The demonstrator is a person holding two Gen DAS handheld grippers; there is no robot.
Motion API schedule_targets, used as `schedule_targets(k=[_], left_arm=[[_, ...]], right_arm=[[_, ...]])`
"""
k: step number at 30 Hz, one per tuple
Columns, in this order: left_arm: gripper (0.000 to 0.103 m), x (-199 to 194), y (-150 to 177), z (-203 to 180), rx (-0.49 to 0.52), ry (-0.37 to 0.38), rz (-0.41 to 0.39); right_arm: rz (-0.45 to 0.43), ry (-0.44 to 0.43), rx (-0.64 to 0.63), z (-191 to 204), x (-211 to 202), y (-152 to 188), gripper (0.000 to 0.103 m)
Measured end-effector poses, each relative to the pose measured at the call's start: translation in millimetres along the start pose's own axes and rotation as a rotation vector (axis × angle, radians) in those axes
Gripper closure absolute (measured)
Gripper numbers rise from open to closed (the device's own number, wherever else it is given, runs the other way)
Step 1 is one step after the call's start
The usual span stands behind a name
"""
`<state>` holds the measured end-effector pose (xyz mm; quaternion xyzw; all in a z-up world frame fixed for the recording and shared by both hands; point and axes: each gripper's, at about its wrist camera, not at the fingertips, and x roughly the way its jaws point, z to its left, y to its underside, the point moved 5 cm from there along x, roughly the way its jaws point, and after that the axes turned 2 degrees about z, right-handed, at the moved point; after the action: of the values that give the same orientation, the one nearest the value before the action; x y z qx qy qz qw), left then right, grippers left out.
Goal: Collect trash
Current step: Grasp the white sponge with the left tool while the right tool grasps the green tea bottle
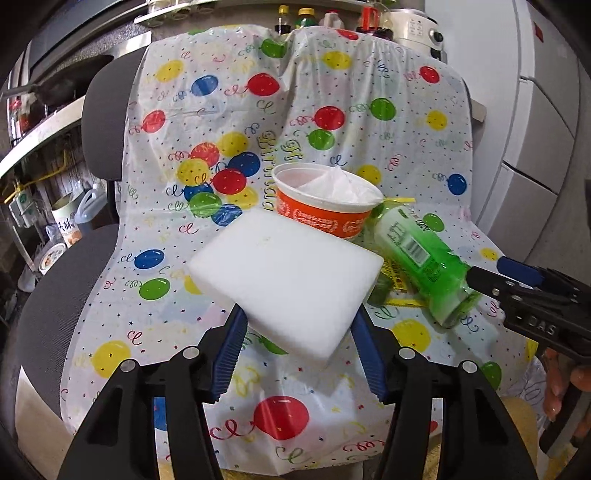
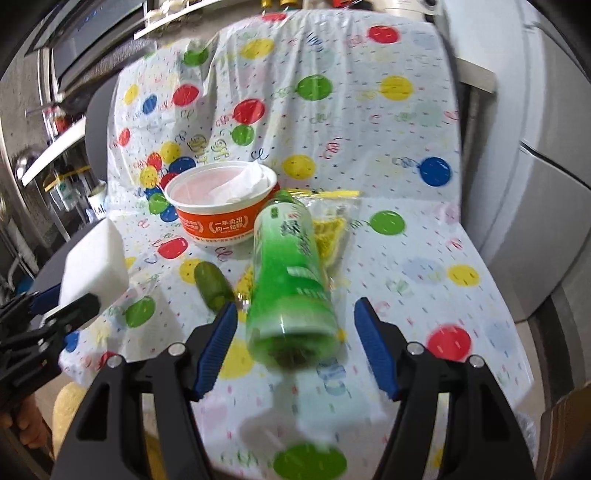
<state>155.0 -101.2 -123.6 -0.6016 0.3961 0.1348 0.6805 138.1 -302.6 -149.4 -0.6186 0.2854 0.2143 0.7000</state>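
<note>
Balloon-print cover [image 1: 332,92] drapes chair. We see left tongs [image 1: 299,328] clamping white foam block [image 1: 288,280]; right tongs [image 2: 295,332] spread wide around lying green bottle [image 2: 288,273], beside orange bowl [image 2: 221,221].

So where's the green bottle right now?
The green bottle lies on its side between the open fingers of the right gripper, its cap end by the orange bowl and a yellow packet just behind it.

Home kitchen: condiment bottles [image 1: 295,18], fridge [image 1: 546,110].
</note>
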Motion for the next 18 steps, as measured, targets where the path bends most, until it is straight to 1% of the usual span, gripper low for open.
schedule_targets(k=[5,9,12,15,16,18], left_arm=[[0.045,18.7,-3.1,12.4,-0.017,-0.004,0.026],[0.044,30.1,-3.2,19.4,-0.042,-0.001,0.041],[0.044,36.1,-3.1,19.6,-0.044,0.005,0.046],[0.044,41.5,-3.4,18.9,-0.051,0.014,0.052],[0.044,42.3,-3.4,18.3,-0.051,0.016,0.052],[0.044,42.7,-3.5,16.9,-0.05,0.018,0.05]], right_arm=[[0.049,0.036,-0.053,13.1,42.3,-20.5,0.038],[0.118,0.099,-0.121,20.5,75.4,-25.6,0.037],[0.143,0.158,-0.169,23.7,90.0,-26.1,0.037],[0.147,0.196,-0.189,24.2,97.4,-25.9,0.037],[0.143,0.205,-0.195,24.4,97.9,-26.1,0.041],[0.124,0.222,-0.202,25.2,95.9,-26.9,0.042]])
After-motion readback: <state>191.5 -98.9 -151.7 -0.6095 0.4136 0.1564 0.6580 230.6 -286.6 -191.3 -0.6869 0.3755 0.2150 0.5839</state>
